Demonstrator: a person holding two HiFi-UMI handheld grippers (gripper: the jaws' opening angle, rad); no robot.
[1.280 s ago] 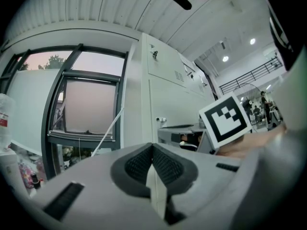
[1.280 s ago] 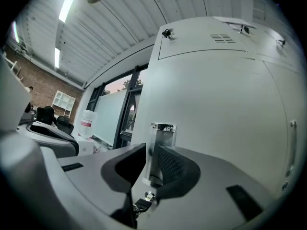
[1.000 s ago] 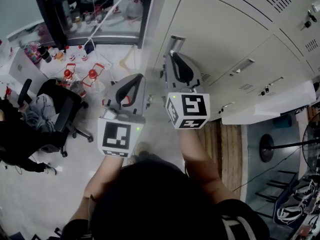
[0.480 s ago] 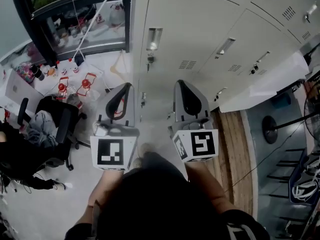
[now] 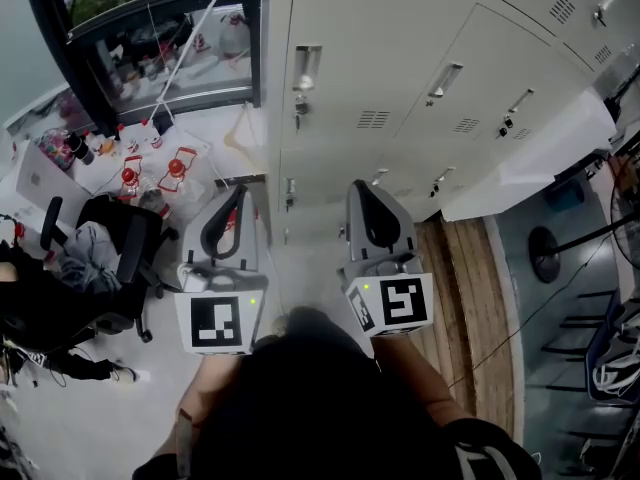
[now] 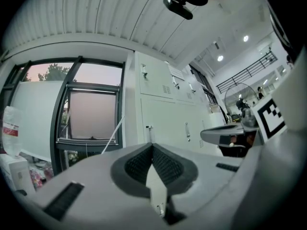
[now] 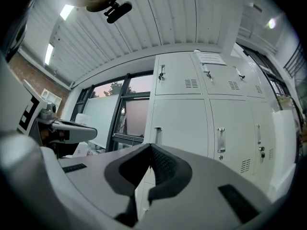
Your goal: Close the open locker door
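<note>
The grey locker bank fills the top of the head view, and every door I can see lies flush. The leftmost door carries a vertical handle. The same door and its handle stand ahead in the right gripper view. My left gripper is shut with nothing between its pads. My right gripper is shut and empty as well. Both hang side by side, a short way back from the lockers and touching nothing.
A dark-framed window adjoins the lockers on the left. Below it are red-topped bottles, an office chair and a seated person. A white counter and a fan stand are at right, beside a wooden floor strip.
The right gripper was up against the leftmost locker door near its handle; both grippers have since drawn back from the lockers. The doors now look flush.
</note>
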